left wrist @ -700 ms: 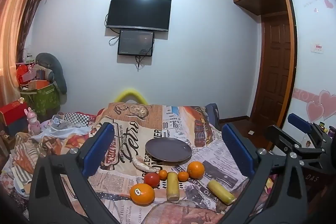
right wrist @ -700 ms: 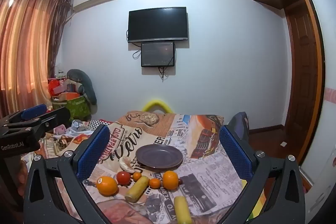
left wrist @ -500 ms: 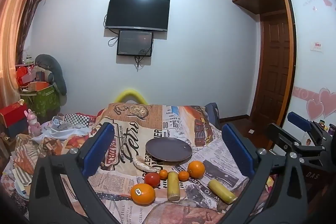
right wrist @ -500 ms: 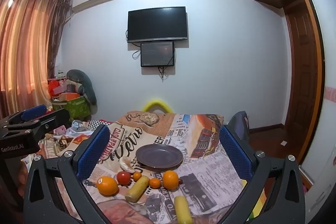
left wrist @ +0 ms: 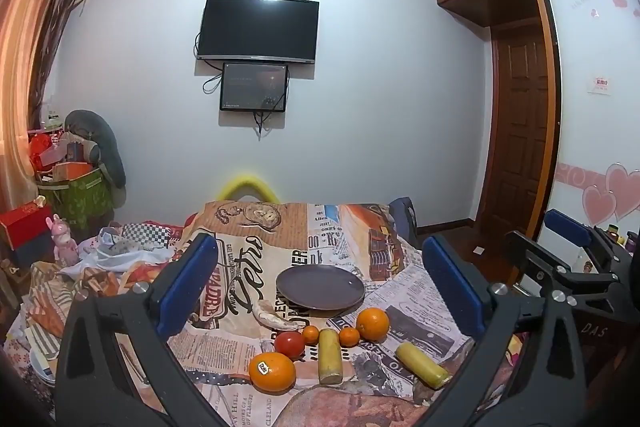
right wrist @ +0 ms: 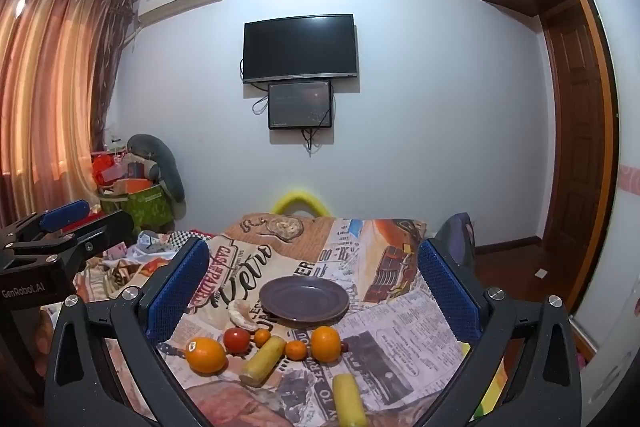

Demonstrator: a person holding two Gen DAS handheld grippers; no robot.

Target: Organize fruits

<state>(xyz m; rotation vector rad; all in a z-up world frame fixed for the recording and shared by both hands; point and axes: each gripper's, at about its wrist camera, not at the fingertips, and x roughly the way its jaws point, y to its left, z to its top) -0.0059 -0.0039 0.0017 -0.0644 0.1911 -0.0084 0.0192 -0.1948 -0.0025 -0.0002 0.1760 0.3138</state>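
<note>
Both claws hover above the near edge of a surface (left wrist: 248,267) draped in a newspaper-print cloth, each with its blue pads spread wide and nothing between them: the left claw (left wrist: 320,283) frames the fruit from slightly left, the right claw (right wrist: 314,287) from slightly right. A dark plate (left wrist: 320,287) sits bare near the middle of the cloth. Just near of it the fruit lies in a loose row: a large orange with a sticker (left wrist: 272,371) at the near left, a red tomato (left wrist: 289,344) beside it, a small tangerine (left wrist: 310,333) touching the tomato's right side, a yellow cylindrical fruit (left wrist: 329,355) pointing toward the plate, a second small tangerine (left wrist: 349,336), and a bigger orange (left wrist: 372,324) just off the plate's near rim. Another yellow cylinder (left wrist: 421,364) lies apart at the near right, angled. A pale shell-like piece (left wrist: 274,315) rests against the plate's left edge. On the far wall hangs a dark television (left wrist: 258,29).
</note>
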